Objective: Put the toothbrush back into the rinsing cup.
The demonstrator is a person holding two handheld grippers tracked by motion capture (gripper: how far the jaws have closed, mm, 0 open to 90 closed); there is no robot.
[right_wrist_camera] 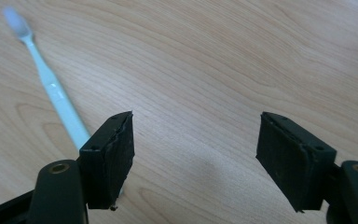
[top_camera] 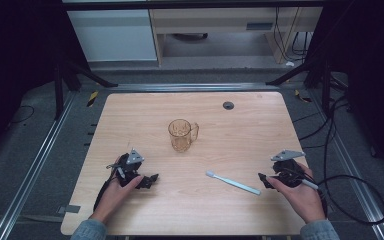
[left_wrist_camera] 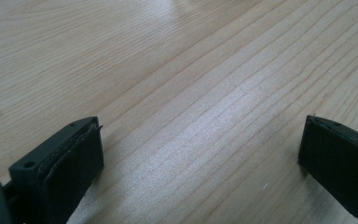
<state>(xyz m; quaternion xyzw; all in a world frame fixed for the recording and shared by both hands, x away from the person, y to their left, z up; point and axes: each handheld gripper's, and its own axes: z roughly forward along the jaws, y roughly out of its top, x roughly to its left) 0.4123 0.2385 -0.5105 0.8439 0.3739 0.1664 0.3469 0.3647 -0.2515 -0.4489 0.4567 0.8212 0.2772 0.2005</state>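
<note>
Near edge of the tabletop first: both hands rest low on the wood, one gripper each. The left gripper (top_camera: 152, 178) sits toward the near-left corner, jaws spread wide w/ nothing between them; its own view shows bare wood grain in the gap. The right gripper (top_camera: 263, 178) sits toward the near-right corner, jaws likewise spread and empty, pointing in toward the middle.

Just beyond the right gripper lies the toothbrush (top_camera: 232, 182), flat on the tabletop, pale blue handle end nearest the gripper, bristle head (right_wrist_camera: 15, 19) pointing away toward the centre. In the right gripper view the handle runs up from beside one jaw (outside the gap, not between the jaws), so nothing is gripped yet.

Farther back, about mid-table, stands the cup (top_camera: 181, 135), amber see-through plastic w/ a handle on its right side, upright and seemingly empty. Well apart from both grippers. Beyond it, near the far edge, a small dark grommet (top_camera: 228, 105).

Step in hand, as I read it: approach, pre-grasp on the toothbrush, prob. to drop it into the cup. Next move calls for the right gripper to shift sideways so the handle sits between the jaws, come down to the wood, then close on the thin handle. It's slim and lies flat, so the jaws must get low or they'll slip over it. Left gripper could steady the cup.
</note>
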